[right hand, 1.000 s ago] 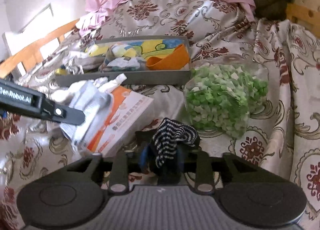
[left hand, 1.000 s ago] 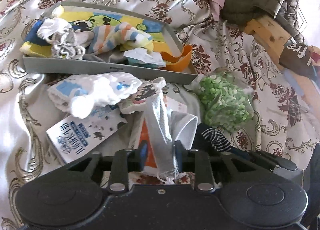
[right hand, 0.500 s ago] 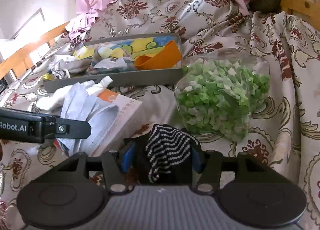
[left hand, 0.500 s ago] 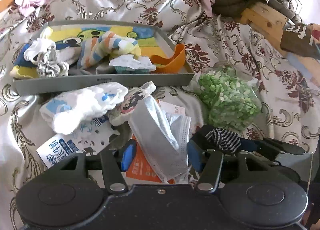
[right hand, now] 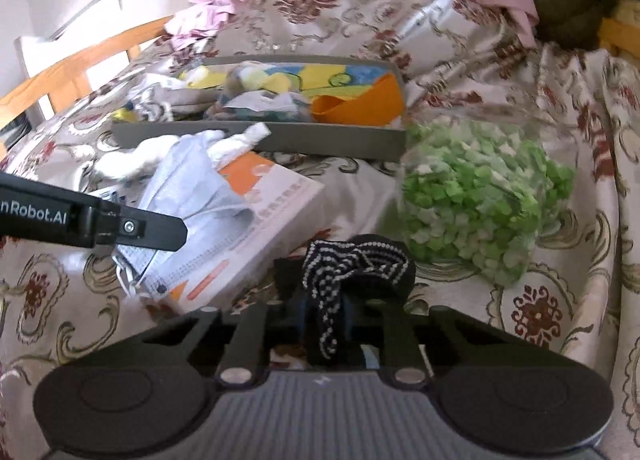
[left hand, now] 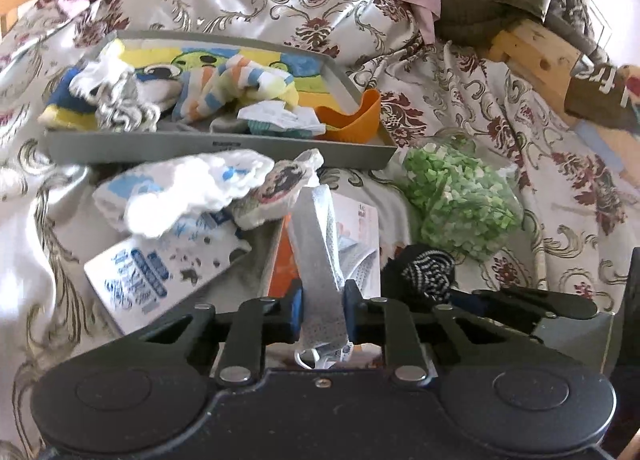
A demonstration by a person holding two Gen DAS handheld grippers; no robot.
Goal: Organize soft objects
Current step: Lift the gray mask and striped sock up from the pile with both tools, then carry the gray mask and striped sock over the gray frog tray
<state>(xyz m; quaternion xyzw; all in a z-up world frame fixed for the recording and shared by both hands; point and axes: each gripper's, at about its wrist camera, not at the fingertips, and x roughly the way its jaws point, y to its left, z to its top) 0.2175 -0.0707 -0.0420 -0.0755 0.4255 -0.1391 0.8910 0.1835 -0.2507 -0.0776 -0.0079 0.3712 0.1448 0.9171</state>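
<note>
A grey face mask (left hand: 320, 260) lies over an orange and white box (right hand: 276, 196), and my left gripper (left hand: 322, 308) is closing with its blue pads pressing the mask's near end. A black and white striped sock (right hand: 356, 260) is bunched on the bedspread, and my right gripper (right hand: 326, 316) has its jaws closing tight on it. Both grippers sit side by side, the left one's finger (right hand: 152, 228) showing in the right wrist view. Behind them a grey tray (left hand: 216, 146) holds a cartoon towel, striped socks and an orange piece.
A clear bag of green bits (left hand: 460, 200) lies right of the tray. A white and blue cloth (left hand: 180, 192), a cartoon-print sock (left hand: 280, 188) and a blue and white packet (left hand: 152, 280) lie in front of it. Pink cloth and a wooden frame stand behind.
Half a second ago both grippers stood wide around the mask and the sock. Now each has closed back onto its item, the mask pinched narrow and upright again.
</note>
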